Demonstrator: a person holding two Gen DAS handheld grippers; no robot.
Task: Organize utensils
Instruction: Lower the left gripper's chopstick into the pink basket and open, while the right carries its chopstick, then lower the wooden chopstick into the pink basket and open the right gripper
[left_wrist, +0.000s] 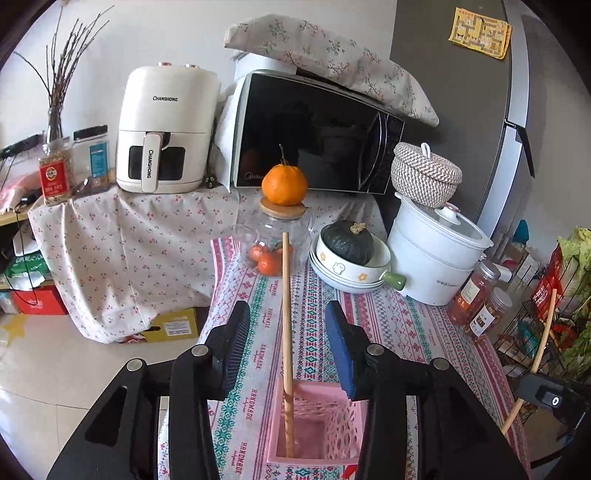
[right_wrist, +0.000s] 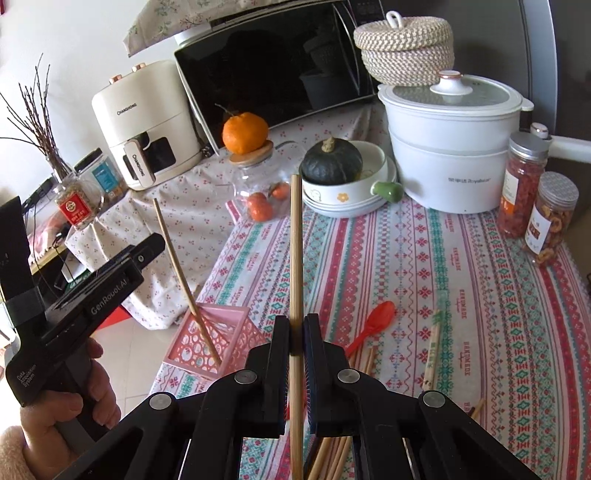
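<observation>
On the patterned tablecloth (right_wrist: 461, 295), a pink basket (right_wrist: 210, 339) holds one chopstick (right_wrist: 184, 284).

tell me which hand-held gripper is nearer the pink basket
Left. The left hand-held gripper hangs open right over the pink basket, a chopstick standing in it between the jaws. The right hand-held gripper sits off to the side, shut on another chopstick.

The left wrist camera is looking forward and down along its claw (left_wrist: 288, 325), close above the pink basket (left_wrist: 314, 428) at the worktop's (left_wrist: 399, 325) edge; the right wrist camera is looking likewise from further right; both are sharing the microwave (left_wrist: 314, 133), air fryer (left_wrist: 166, 129) and basket.
</observation>
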